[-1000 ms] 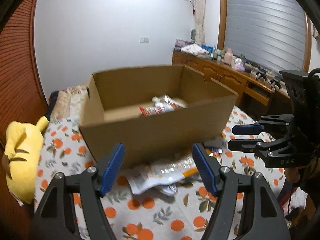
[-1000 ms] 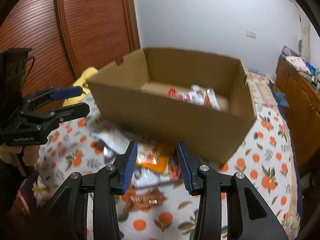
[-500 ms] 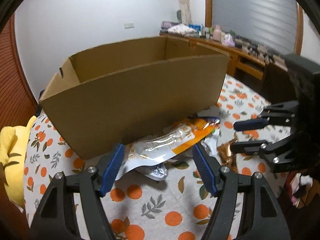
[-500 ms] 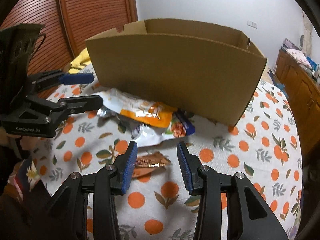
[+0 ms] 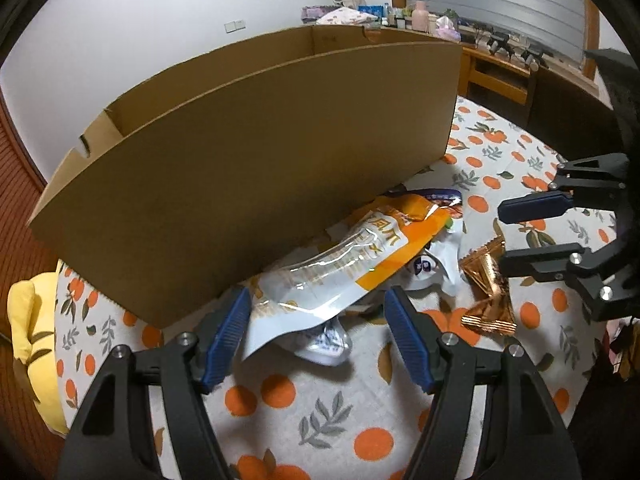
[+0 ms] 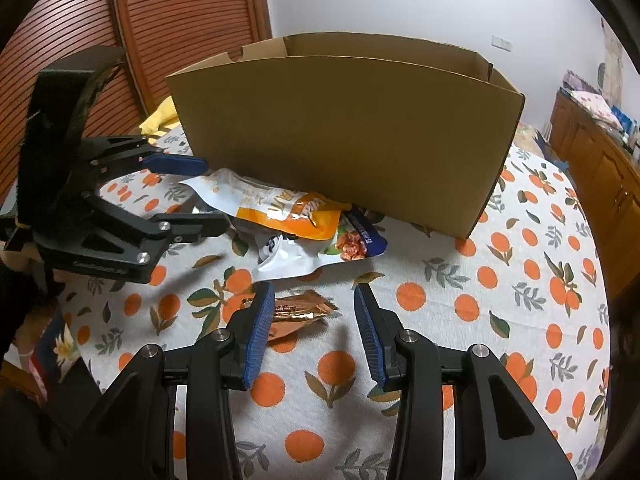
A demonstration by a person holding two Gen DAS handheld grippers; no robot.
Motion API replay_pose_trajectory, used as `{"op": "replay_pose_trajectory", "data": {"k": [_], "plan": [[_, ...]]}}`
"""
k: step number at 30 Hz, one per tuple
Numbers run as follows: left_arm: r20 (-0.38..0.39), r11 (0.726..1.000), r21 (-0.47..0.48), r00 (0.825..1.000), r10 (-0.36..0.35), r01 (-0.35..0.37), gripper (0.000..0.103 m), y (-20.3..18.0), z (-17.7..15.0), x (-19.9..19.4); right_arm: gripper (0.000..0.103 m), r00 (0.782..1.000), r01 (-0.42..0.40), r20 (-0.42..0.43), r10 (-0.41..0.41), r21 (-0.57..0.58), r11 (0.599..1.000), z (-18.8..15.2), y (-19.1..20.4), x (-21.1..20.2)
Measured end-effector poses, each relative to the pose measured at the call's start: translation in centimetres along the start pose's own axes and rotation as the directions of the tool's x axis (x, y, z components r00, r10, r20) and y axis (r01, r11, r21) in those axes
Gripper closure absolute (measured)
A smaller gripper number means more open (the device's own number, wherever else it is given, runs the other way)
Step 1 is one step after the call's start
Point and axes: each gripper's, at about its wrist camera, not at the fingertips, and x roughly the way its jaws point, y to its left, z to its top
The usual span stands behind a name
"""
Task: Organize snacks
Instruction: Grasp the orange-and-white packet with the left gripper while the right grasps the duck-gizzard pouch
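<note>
An open cardboard box point(image 5: 256, 160) point(image 6: 344, 132) stands on the orange-print cloth. In front of it lies a heap of snack packets, topped by a white and orange pouch point(image 5: 344, 264) point(image 6: 276, 204). My left gripper point(image 5: 316, 324) point(image 6: 200, 192) is open, its blue pads on either side of the pouch's near end, not pressing it. A copper-coloured wrapper point(image 5: 488, 288) point(image 6: 296, 312) lies apart to the right. My right gripper point(image 6: 314, 320) point(image 5: 500, 236) is open just above it, with the wrapper near its left pad.
A white and blue packet point(image 6: 320, 248) lies under the pouch. A yellow plush toy point(image 5: 28, 328) sits at the table's left edge. A wooden sideboard point(image 5: 492, 68) with bottles lines the far wall. Slatted wooden doors point(image 6: 160, 20) stand behind the box.
Both grippers came down from above the box rim toward the table. The box's inside is no longer visible. The left gripper rolled and closed in on the orange pouch.
</note>
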Motion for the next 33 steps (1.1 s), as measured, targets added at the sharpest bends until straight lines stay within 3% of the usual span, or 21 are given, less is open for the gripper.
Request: {"op": "replay_pose_trajectory", "data": {"k": [11,22,29,33], "plan": [[-0.007,0.997,0.056,0.999,0.048,-0.048,0.033,-0.7,0.8,1.3,0.061,1.0,-0.001,0.004,0.001,0.02,1.0,0.1,-0.4,0.2],[0.01,0.996,0.078,0.999,0.036,-0.037,0.036,-1.0,1.4,1.1,0.061,1.0,0.0,0.002,0.0,0.039,0.999,-0.1,-0.8,0.2],[-0.011,0.982,0.159,0.994,0.109,-0.106,0.035,-2.3,1.5,2.3,0.061,1.0,-0.006,0.001,0.006,0.056,0.998,-0.1,-1.1,0.2],[-0.012,0.987,0.132,0.996,0.091,-0.088,0.036,-1.9,2.0,2.4,0.061,1.0,-0.006,0.0,0.006,0.058,0.998,-0.1,-1.1,0.2]]}}
